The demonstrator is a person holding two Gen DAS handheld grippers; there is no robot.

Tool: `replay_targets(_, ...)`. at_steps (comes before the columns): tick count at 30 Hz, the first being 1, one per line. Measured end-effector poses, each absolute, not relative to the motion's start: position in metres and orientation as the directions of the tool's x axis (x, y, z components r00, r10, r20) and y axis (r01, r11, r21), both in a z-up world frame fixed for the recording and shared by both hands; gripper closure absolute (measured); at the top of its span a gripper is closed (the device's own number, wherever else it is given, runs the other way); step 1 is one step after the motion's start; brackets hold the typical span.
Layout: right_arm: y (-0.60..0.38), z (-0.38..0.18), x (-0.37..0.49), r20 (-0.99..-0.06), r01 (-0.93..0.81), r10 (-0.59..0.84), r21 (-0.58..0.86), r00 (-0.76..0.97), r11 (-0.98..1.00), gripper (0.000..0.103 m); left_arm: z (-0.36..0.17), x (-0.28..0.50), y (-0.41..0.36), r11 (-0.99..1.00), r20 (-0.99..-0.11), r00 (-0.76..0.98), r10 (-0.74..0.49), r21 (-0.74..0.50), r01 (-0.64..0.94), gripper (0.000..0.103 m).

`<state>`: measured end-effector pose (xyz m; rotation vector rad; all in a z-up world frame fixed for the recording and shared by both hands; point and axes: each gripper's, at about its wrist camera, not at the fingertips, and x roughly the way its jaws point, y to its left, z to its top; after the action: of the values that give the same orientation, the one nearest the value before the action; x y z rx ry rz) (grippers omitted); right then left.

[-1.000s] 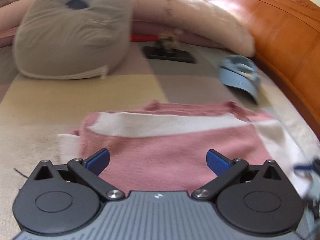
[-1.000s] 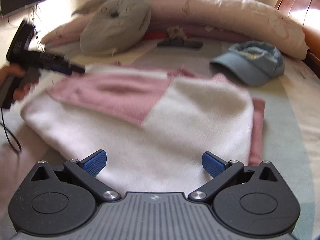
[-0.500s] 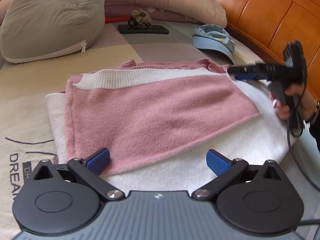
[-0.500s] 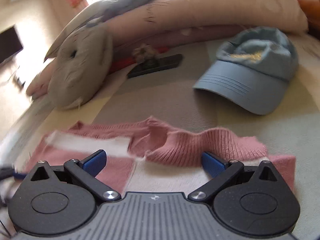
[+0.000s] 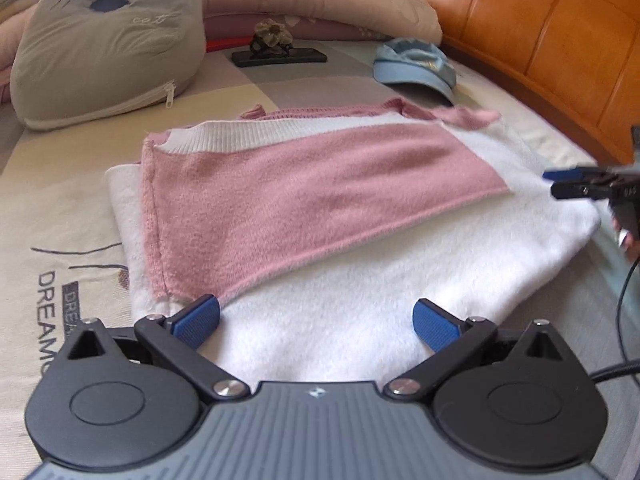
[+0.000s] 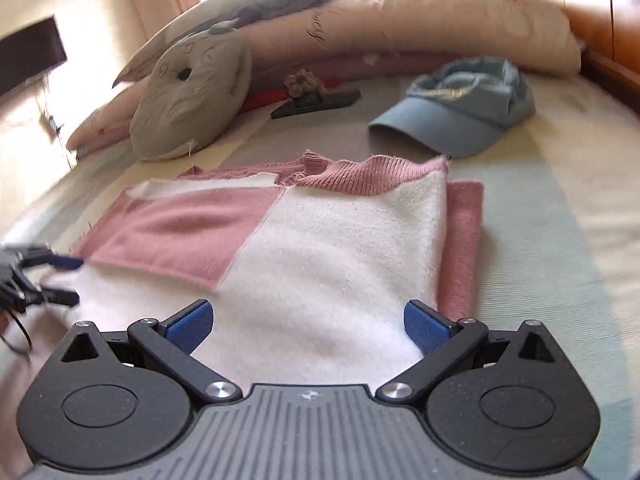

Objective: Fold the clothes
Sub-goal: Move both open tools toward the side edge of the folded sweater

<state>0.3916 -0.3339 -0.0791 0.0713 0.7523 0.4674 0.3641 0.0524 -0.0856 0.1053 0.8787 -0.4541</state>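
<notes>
Pink-and-white sweater (image 5: 340,216) lies part-folded on the bed (image 5: 60,184), near the blue cap (image 6: 464,112). Left claw (image 5: 316,320) and right claw (image 6: 306,324) both released, empty. Risk: a shallow pinch lifts 1 layer only, dragging the pink sleeve fold askew.

Surface: bed (image 5: 60,216), patchwork cover.
Centre: folded pink-and-white sweater (image 5: 320,208).
Beyond the sweater: blue cap (image 6: 460,112), grey cushion (image 5: 108,40), black tray (image 5: 280,57).
</notes>
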Motion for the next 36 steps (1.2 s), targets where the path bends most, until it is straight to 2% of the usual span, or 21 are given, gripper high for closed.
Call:
replay_targets(2,-0.324,-0.063,0.385,-0.656,-0.367,0.387,0.176,0.648,0.913,0.000,-0.077,0.364,0.046,0.905,-0.768,0.554,-0.320,-0.074,0.419,0.001)
replay_targets(6,-0.293,-0.051,0.378,-0.631,-0.399,0.392,0.140,0.670,0.906,0.000,-0.076,0.363,0.028,0.903,-0.750,0.581,-0.316,-0.050,0.426,0.001)
replay_targets(11,-0.250,-0.089,0.372,-0.709,-0.378,0.302,0.053,0.637,0.924,0.000,-0.096,0.341,0.015,0.902,-0.761,0.591,-0.268,0.017,0.431,0.000)
replay_targets(12,-0.245,-0.098,0.367,-0.717,-0.372,0.269,0.014,0.643,0.928,0.000,-0.099,0.333,0.016,0.904,-0.758,0.599,-0.258,0.030,0.427,0.000)
replay_targets(13,-0.244,-0.100,0.357,-0.685,-0.378,0.261,-0.022,0.680,0.926,0.000,-0.099,0.329,0.020,0.900,-0.771,0.580,-0.261,0.023,0.436,0.000)
replay_targets(16,-0.252,-0.098,0.346,-0.689,-0.348,0.252,0.001,0.679,0.938,0.000,-0.091,0.316,0.028,0.878,-0.777,0.586,-0.228,0.096,0.469,0.001)
replay_targets(18,-0.247,-0.089,0.351,-0.718,-0.333,0.234,0.003,0.655,0.943,0.000,-0.079,0.316,0.032,0.884,-0.753,0.604,-0.260,0.067,0.463,0.001)
replay_targets(20,-0.238,-0.079,0.355,-0.707,-0.333,0.270,0.051,0.654,0.941,0.000,-0.066,0.322,0.036,0.897,-0.715,0.629,-0.305,0.007,0.442,0.001)
replay_targets(23,-0.218,-0.076,0.361,-0.680,-0.345,0.315,0.096,0.662,0.934,0.000,-0.065,0.337,0.038,0.921,-0.705,0.648,-0.288,-0.020,0.388,0.001)
replay_targets(26,-0.198,-0.091,0.363,-0.697,-0.344,0.281,0.053,0.659,0.938,0.000,-0.085,0.341,0.041,0.942,-0.748,0.625,-0.224,-0.002,0.336,0.001)
replay_targets(28,-0.190,-0.099,0.352,-0.684,-0.366,0.254,-0.020,0.683,0.930,0.000,-0.096,0.327,0.046,0.935,-0.743,0.627,-0.236,0.003,0.355,0.001)
replay_targets(30,-0.195,-0.102,0.340,-0.663,-0.377,0.263,-0.031,0.701,0.926,0.000,-0.098,0.313,0.047,0.920,-0.736,0.633,-0.239,0.037,0.390,0.001)
replay_targets(32,-0.206,-0.100,0.335,-0.665,-0.372,0.285,0.012,0.690,0.928,0.000,-0.093,0.305,0.045,0.907,-0.741,0.631,-0.229,0.072,0.414,0.001)
replay_targets(34,-0.214,-0.092,0.334,-0.679,-0.390,0.318,0.051,0.662,0.919,0.000,-0.083,0.305,0.045,0.904,-0.735,0.630,-0.250,0.056,0.424,0.001)
replay_targets(36,-0.228,-0.083,0.331,-0.645,-0.396,0.356,0.090,0.676,0.914,0.000,-0.075,0.308,0.046,0.900,-0.712,0.642,-0.284,0.033,0.434,0.001)
